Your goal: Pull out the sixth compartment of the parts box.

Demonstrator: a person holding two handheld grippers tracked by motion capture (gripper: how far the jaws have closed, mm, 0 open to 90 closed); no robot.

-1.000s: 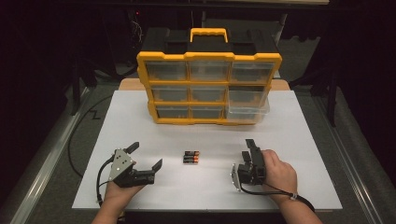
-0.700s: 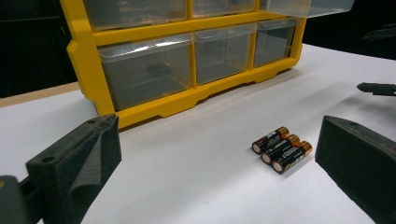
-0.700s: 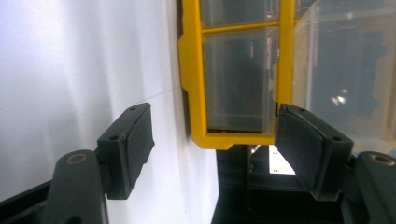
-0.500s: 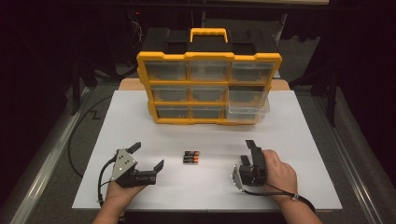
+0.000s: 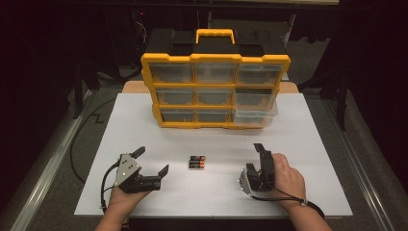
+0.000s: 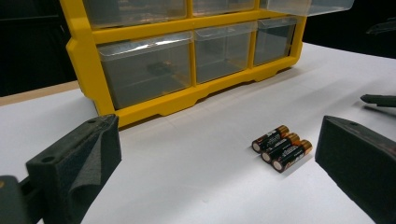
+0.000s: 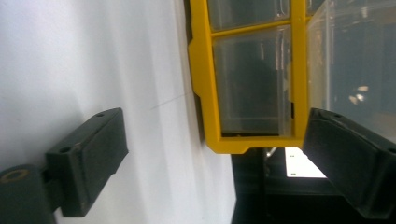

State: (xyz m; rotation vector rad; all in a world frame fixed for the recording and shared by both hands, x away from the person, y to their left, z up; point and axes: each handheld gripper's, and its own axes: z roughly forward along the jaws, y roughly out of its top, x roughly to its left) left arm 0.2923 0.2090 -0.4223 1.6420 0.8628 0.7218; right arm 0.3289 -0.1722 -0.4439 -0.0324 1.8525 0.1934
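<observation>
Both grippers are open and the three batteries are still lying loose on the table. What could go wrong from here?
1. The three batteries lie touching side by side; a hand-held gripper closing on one could roll or scatter the others.
2. The clear drawer at the organizer's lower right juts out; a passing arm might knock it.
3. The right hand-held gripper, whose jaws have just been opening with nothing between them, is rolled sideways and aims at the organizer, so it needs re-aiming.

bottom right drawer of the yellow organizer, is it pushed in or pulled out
Pulled out. The bottom right drawer juts forward past the yellow frame of the organizer, while the other drawers sit flush.
</observation>
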